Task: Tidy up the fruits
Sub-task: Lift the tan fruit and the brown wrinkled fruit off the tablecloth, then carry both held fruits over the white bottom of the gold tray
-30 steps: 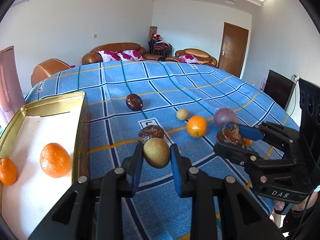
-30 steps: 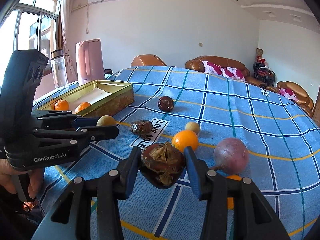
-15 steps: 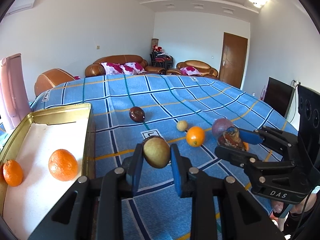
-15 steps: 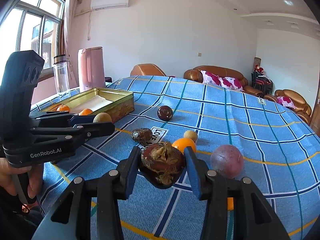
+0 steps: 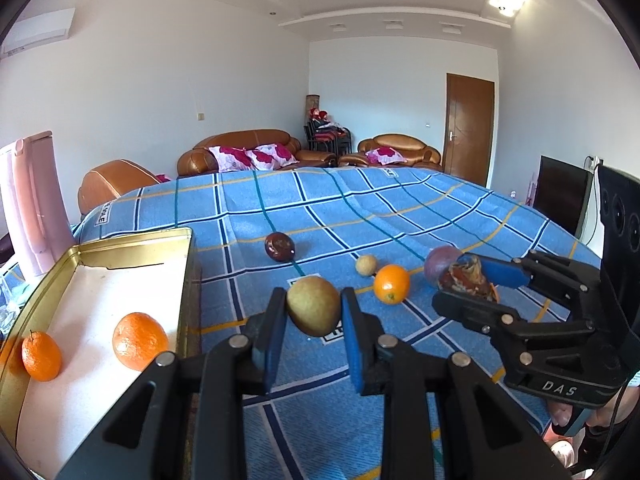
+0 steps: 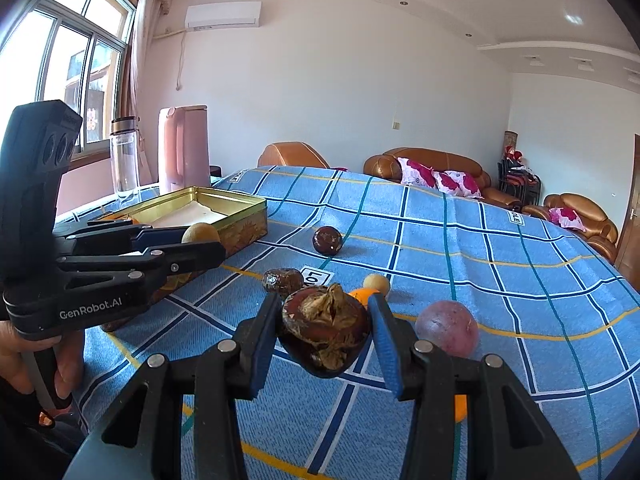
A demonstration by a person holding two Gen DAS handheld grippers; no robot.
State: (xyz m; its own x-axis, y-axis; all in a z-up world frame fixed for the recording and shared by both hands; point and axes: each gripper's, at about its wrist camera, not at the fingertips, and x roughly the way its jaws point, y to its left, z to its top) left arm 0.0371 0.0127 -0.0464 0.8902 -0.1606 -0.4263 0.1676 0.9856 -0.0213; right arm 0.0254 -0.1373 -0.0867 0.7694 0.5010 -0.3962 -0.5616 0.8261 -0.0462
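Left wrist view: left gripper [image 5: 313, 312] is clamped on a yellow-green pear [image 5: 313, 311], held clear above the blue plaid cloth [image 5: 360, 208] that covers the surface.
Gold tin [image 5: 132, 240]: just to the left of the left gripper, its white floor showing; two oranges [image 5: 140, 341] lie in it, the smaller one [image 5: 41, 356] further left.
Ahead of the left gripper: a dark brown fruit [image 5: 279, 246] well beyond the fingers; a small pale round fruit [image 5: 366, 265] and a loose orange [image 5: 391, 283] ahead to the right, near each other.
Right gripper [image 5: 468, 286]: seen off to the right of the left one, closed on a cracked brown fruit [image 5: 466, 276], with a purple round fruit [image 5: 442, 262] just behind it.
Right wrist view: right gripper [image 6: 325, 334] grips the cracked brown fruit [image 6: 325, 332], raised off the cloth.
Beyond its fingers: a wrinkled brown fruit [image 6: 283, 281] ahead to the left; the purple round fruit [image 6: 447, 329] just to the right.
Left gripper [image 6: 200, 240]: off to the left, the pear [image 6: 200, 234] in its tips, beside the tin's wall [image 6: 248, 220].
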